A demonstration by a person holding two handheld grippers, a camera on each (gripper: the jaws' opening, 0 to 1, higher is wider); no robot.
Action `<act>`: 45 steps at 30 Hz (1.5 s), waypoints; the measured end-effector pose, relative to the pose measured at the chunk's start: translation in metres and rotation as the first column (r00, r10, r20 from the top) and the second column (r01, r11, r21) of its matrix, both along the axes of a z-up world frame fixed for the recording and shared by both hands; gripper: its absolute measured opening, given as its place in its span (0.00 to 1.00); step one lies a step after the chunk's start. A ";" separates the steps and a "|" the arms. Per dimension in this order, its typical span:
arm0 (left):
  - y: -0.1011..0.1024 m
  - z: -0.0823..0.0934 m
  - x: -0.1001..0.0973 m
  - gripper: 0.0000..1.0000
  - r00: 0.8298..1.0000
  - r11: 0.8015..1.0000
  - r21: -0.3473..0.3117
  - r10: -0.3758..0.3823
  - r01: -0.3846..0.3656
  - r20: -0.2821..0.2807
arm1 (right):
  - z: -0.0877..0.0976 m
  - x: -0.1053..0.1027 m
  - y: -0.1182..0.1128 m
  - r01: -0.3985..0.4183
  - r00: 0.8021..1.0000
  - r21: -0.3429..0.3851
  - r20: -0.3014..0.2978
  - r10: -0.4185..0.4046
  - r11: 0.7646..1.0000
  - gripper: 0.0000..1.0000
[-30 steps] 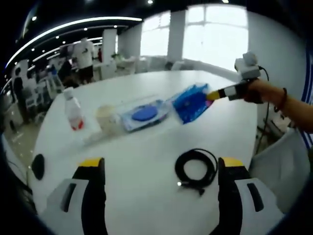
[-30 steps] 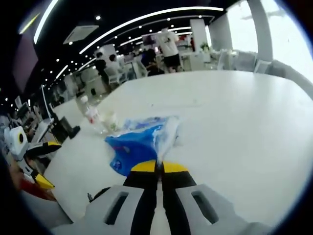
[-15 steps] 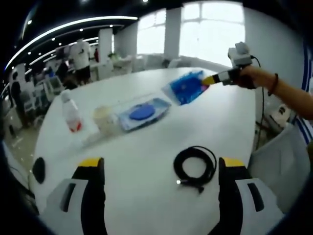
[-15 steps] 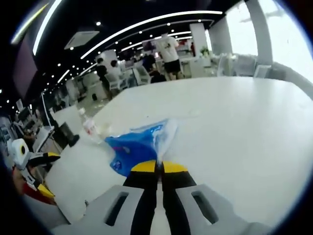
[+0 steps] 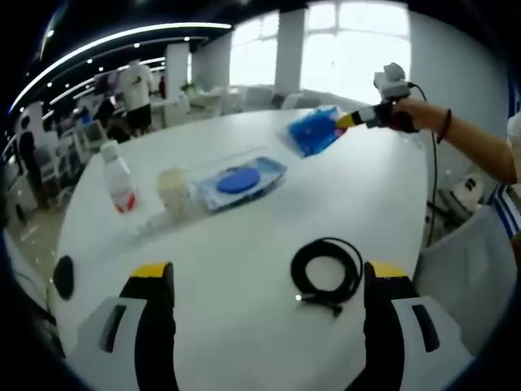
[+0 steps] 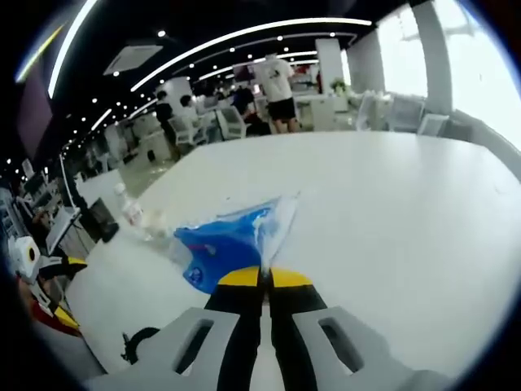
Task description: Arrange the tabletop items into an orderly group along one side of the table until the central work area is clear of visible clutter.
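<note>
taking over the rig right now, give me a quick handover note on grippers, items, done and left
Right hand-held gripper: shut on the blue bag, held up over the table's far side.
Left hand-held gripper: open, holding nothing, low over the near edge.
On the table: black cable just ahead of the left gripper; bottle, cup and blue tray in a loose row further out.
Done: bag picked up.
Left: set the bag down at one side, then group the cable and the rest beside it.

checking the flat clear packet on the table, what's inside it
Inside the clear packet lies a round blue disc, seen through the plastic. Blue shows along the packet's edges too. What the disc is, and anything beneath it, cannot be told.
</note>
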State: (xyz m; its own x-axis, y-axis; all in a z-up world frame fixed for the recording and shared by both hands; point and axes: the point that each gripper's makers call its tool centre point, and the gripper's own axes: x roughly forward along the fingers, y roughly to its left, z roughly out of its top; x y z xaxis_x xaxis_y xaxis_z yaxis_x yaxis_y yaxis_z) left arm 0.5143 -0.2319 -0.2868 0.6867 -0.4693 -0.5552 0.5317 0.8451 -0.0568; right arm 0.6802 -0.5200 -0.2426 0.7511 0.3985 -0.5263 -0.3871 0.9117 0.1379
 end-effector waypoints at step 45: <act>-0.017 -0.017 0.003 0.99 0.998 0.991 -0.131 -0.046 0.041 -0.036 | -0.121 0.104 -0.074 -0.073 0.979 -0.036 -0.194 0.064 0.997 0.03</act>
